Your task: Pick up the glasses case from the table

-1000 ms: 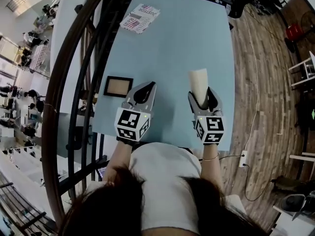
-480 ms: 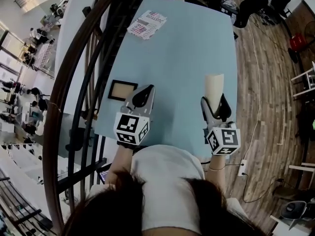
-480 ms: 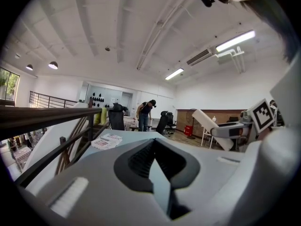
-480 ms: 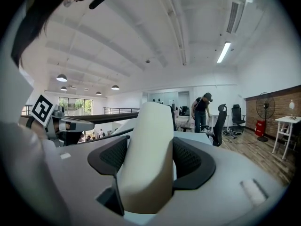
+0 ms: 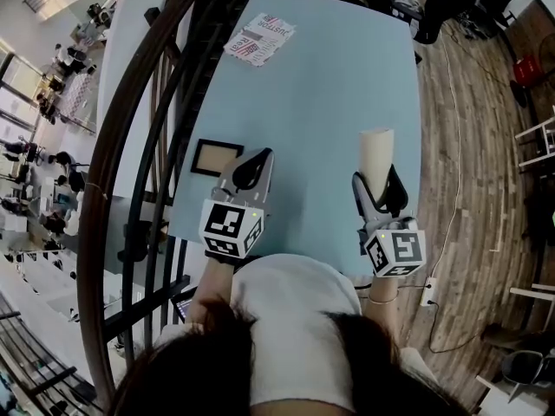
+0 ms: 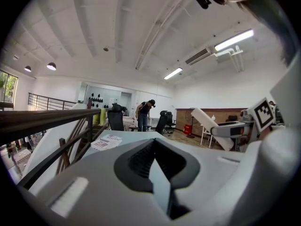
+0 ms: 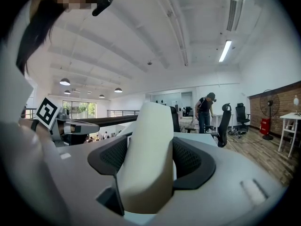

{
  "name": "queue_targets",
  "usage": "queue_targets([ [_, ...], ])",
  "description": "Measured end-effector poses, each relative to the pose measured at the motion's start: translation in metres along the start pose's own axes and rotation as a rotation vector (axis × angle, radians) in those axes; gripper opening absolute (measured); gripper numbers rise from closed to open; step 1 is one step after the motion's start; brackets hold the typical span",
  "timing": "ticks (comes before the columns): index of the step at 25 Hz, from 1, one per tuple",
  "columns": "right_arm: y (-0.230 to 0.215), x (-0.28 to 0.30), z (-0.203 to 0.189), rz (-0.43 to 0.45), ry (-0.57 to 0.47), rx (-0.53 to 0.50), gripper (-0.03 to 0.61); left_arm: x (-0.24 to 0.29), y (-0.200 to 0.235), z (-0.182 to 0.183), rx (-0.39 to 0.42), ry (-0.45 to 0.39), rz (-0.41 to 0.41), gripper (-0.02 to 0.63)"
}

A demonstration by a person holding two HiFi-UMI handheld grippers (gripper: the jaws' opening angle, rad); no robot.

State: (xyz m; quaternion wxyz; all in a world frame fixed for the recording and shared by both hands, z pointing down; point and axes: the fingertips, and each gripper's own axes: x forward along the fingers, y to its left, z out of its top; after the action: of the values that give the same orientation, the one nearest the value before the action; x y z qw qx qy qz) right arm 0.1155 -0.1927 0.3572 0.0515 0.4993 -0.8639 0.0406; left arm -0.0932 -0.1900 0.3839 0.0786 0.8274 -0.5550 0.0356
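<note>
The right gripper (image 5: 379,189) points forward over the near edge of the blue table (image 5: 321,85), its marker cube close to the person's body. Its fingers (image 7: 190,157) stand wide and pinch the cream glasses case (image 7: 148,145) by its near end. The rest of the case juts out past the fingertips, slanting upward, and from the left gripper view it sits clear of the tabletop. The left gripper (image 5: 260,156) is held alongside in much the same nearly level pose (a little lower in the head view). Its fingers (image 6: 141,157) are pressed together at the tips with nothing between them. A small framed picture (image 5: 211,157) lies just left of those fingertips, and a printed leaflet (image 5: 257,39) lies well beyond them.
</note>
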Motion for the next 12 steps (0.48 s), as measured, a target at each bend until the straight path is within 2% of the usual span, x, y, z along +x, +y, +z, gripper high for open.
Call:
queue_targets([
  [12, 0.0022, 0.0035, -0.0108, 0.019, 0.025, 0.039, 0.302, 0.0026, -0.0004, -0.0084, -0.002, 0.028, -0.011, 0.058],
])
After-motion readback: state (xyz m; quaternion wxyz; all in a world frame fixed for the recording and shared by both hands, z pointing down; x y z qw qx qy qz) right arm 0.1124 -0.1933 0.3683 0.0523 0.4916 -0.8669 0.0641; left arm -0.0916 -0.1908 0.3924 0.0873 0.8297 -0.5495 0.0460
